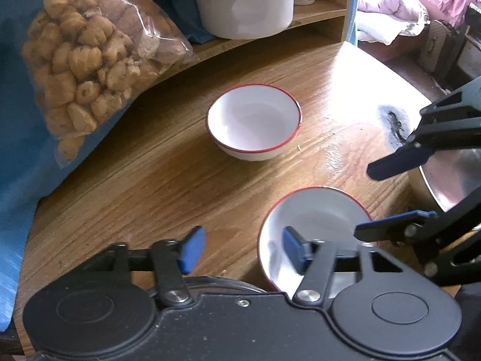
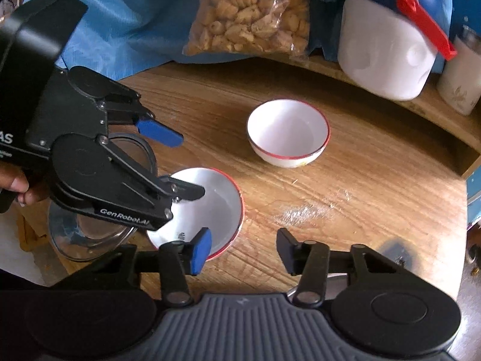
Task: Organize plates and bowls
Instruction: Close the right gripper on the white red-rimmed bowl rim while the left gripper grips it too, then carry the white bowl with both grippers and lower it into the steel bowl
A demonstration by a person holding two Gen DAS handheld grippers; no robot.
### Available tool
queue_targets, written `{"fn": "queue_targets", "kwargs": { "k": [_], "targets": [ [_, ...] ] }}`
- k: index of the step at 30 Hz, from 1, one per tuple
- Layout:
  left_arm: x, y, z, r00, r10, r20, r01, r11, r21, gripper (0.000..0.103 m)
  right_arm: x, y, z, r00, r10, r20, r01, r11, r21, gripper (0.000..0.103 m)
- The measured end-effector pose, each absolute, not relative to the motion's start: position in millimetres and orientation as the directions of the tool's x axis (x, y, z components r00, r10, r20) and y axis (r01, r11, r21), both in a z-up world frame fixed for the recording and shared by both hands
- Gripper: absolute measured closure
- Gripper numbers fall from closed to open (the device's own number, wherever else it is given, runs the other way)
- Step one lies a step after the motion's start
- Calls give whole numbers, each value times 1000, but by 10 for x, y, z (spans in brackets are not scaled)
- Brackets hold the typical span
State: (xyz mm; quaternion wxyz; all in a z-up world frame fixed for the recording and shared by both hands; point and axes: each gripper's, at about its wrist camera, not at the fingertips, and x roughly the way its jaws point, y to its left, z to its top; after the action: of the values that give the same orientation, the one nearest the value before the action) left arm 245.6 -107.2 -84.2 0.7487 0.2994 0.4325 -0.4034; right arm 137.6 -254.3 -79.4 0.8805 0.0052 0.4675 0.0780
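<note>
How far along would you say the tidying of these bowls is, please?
Nothing looks stacked yet. The far bowl stands alone, untouched. In hand: the near bowl, with the left gripper and right gripper each straddling a side of its rim, pads not visibly pressing. Left: lifting it, nesting the two, then dealing with the glass lid and metal pot.

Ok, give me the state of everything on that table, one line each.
Far bowl, upright, empty, untouched.
Near bowl, upright, empty, both tools at its rim.
Left tool, open, one finger inside the near bowl.
Right tool, open, one finger over the near bowl.
Snack bag, full, propped up.
White jug, upright on the shelf.
</note>
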Motion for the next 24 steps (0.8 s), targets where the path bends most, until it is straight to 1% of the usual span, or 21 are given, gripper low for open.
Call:
{"fn": "queue_targets", "kwargs": {
  "k": [2, 6, 8, 10, 13, 15, 16, 18, 20, 24],
  "targets": [
    [2459, -1076, -852, 281, -350, -894, 868, 490, 80, 63, 1395, -2557, -818, 552, 155, -819, -124, 987, 104, 68],
    [2446, -1088, -865, 257, -369, -893, 870, 490, 48, 70, 1426, -2570, -850, 545, 174, -820, -112, 985, 134, 75],
    [2441, -1097, -874, 248, -375, -893, 870, 491, 36, 76, 1438, -2565, -857, 540, 179, -822, -112, 984, 140, 78],
    [2445, -1111, -892, 242, -361, -901, 864, 503, 30, 75, 1462, -2565, -879, 533, 184, -826, -106, 983, 151, 79],
    [2494, -1124, -908, 206, -351, -914, 838, 545, -20, 75, 1498, -2586, -920, 524, 204, -827, -88, 979, 186, 84],
    [2497, -1131, -914, 202, -351, -914, 834, 552, -27, 76, 1516, -2595, -944, 519, 216, -827, -77, 975, 206, 88],
    [2490, -1138, -916, 201, -353, -914, 834, 550, -29, 80, 1522, -2593, -951, 519, 217, -827, -74, 975, 209, 88],
    [2476, -1137, -915, 207, -352, -913, 833, 553, -24, 82, 1529, -2588, -965, 521, 213, -827, -68, 976, 208, 89],
    [2482, -1115, -908, 208, -356, -911, 825, 565, -33, 86, 1538, -2620, -984, 520, 223, -825, -51, 972, 230, 91],
    [2481, -1087, -912, 205, -357, -911, 812, 582, -46, 87, 1570, -2756, -1018, 514, 272, -813, 10, 946, 323, 93]
  ]
}}
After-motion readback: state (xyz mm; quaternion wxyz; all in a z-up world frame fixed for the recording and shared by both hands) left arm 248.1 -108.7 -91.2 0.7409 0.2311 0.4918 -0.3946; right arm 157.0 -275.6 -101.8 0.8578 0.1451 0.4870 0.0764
